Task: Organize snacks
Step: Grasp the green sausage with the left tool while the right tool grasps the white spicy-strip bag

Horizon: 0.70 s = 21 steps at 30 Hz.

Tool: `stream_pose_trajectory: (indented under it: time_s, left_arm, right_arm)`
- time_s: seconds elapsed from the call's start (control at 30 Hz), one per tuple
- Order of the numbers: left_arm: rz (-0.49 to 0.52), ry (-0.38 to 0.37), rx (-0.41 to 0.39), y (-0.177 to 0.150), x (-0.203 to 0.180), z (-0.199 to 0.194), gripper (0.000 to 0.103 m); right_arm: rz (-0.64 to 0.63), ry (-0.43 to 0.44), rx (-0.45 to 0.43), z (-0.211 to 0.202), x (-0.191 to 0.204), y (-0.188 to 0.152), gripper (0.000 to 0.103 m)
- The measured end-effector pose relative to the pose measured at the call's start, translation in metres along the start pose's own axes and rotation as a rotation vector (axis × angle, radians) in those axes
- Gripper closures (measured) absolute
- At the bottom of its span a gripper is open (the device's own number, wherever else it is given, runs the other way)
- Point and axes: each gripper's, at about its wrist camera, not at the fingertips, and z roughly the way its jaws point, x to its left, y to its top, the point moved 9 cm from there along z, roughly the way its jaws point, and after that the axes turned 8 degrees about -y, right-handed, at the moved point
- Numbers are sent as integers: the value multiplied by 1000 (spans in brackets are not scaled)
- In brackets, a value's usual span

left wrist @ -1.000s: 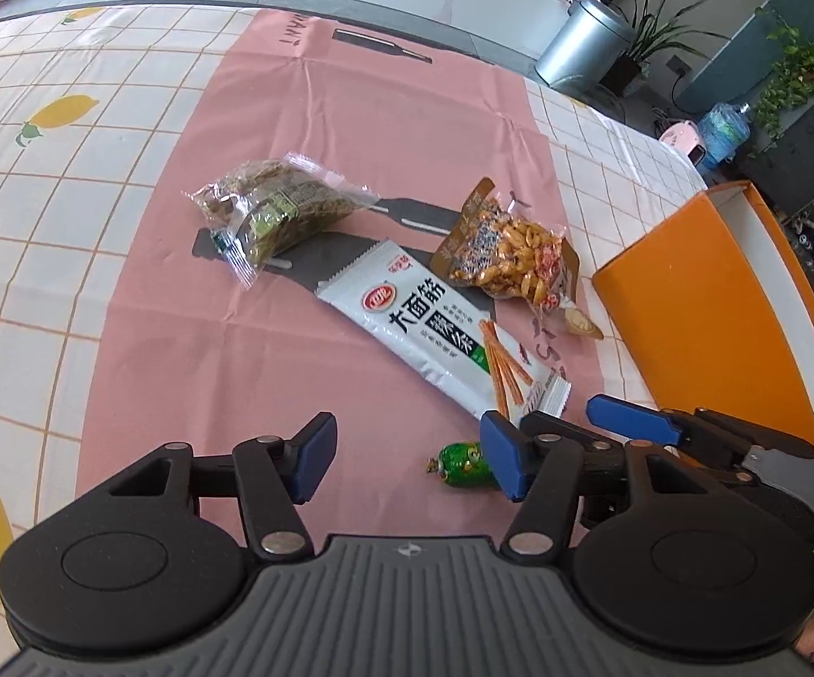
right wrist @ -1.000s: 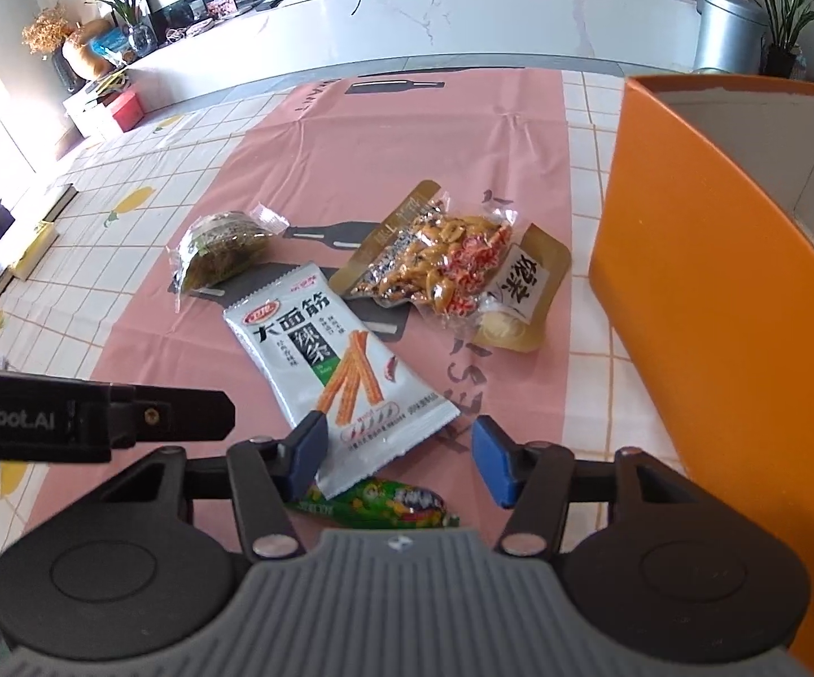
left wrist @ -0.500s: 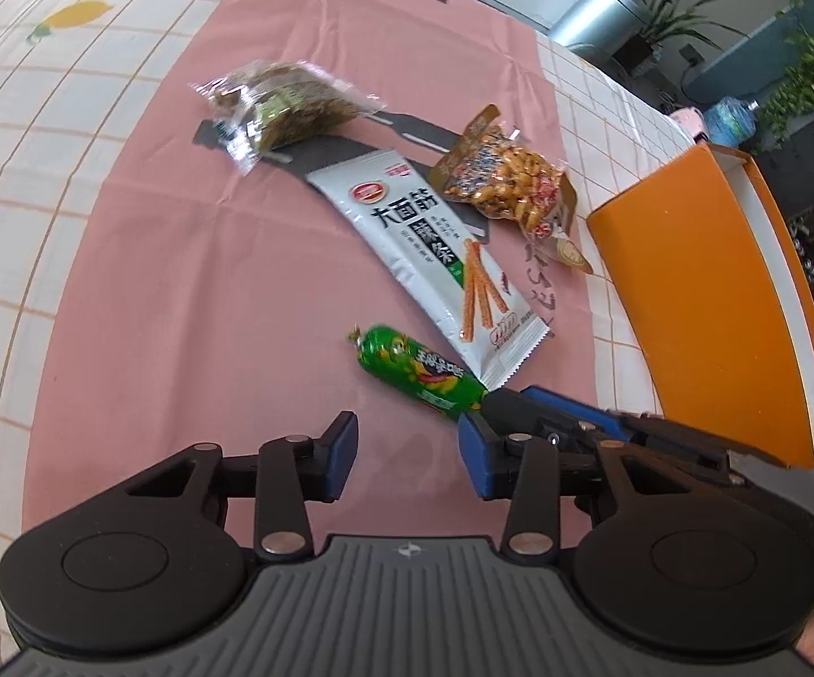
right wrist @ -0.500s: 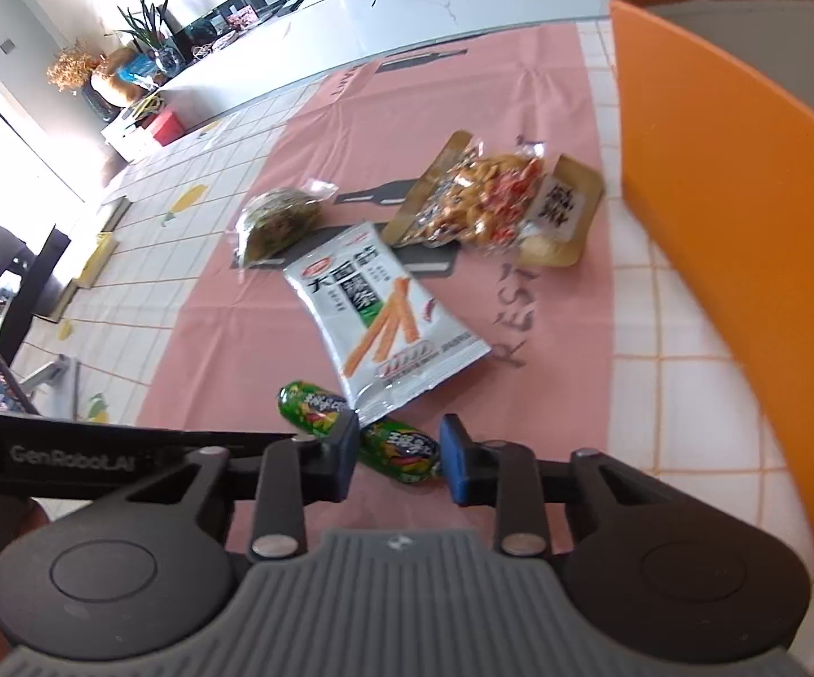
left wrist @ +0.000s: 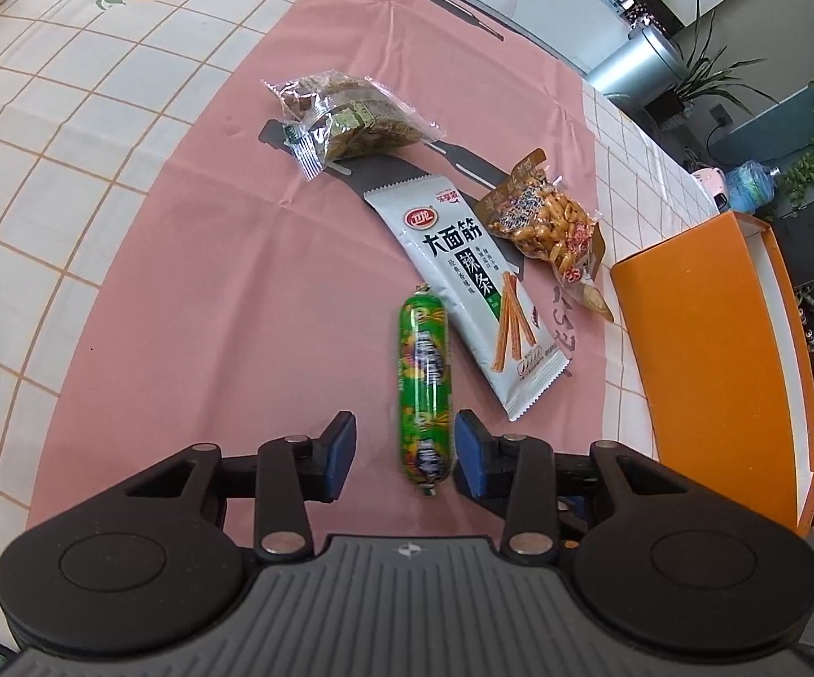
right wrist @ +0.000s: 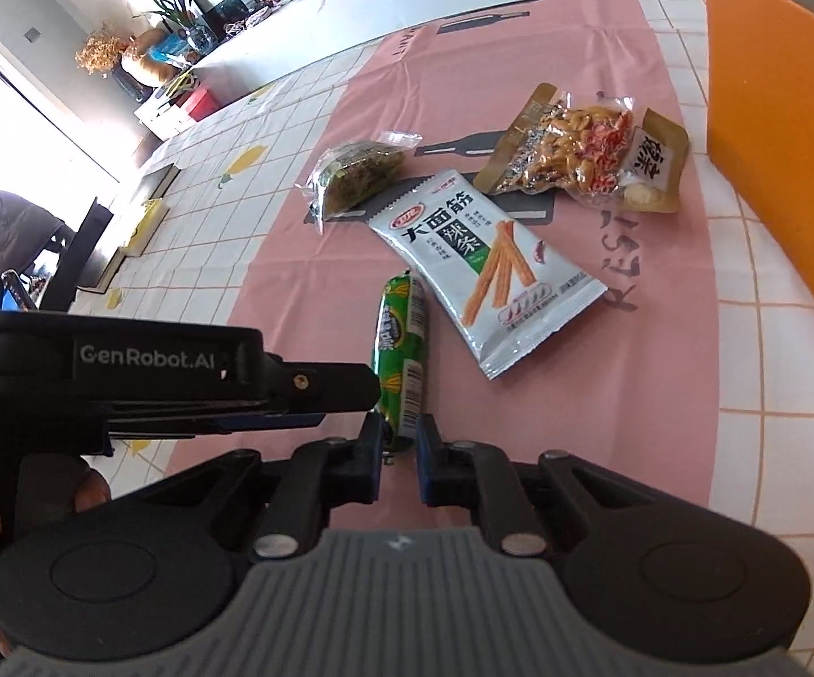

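A green sausage stick (left wrist: 424, 383) lies on the pink cloth; its near end sits between the fingers of my open left gripper (left wrist: 404, 451), close to the right finger. My right gripper (right wrist: 398, 445) is shut on the near end of the same green sausage (right wrist: 401, 333). Beyond it lie a white spicy-strip packet (left wrist: 477, 293) (right wrist: 486, 265), a peanut packet (left wrist: 548, 225) (right wrist: 582, 152) and a clear bag of dark green snack (left wrist: 350, 118) (right wrist: 359, 175). The orange box (left wrist: 706, 350) (right wrist: 779, 141) stands open at the right.
My left gripper's body (right wrist: 153, 372) crosses the left of the right wrist view. The pink cloth (left wrist: 209, 282) lies on a checked tablecloth (left wrist: 40, 141). A yellow object (right wrist: 144, 225) lies at the far left table edge.
My right gripper has closed onto the green sausage's end. The sausage has swung to point away from me, and my left gripper has moved so the sausage's near end lies between its fingers.
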Motion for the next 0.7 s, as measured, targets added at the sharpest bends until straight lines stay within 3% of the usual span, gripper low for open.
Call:
stream_pose_trajectory:
  time_s: [0.27, 0.47, 0.6, 0.7]
  left_arm:
    - [-24, -23, -30, 4, -4, 1, 49]
    - [22, 41, -18, 2, -2, 12, 49]
    - [68, 64, -21, 4, -5, 16, 50]
    - [111, 89, -30, 7, -8, 20, 58]
  right_arm:
    - [-36, -134, -60, -13, -27, 10, 89]
    - [-65, -187, -82, -14, -40, 18, 88]
    - [-149, -192, -102, -11, -35, 26, 75]
    - [-234, -197, -119, -6, -31, 34, 66]
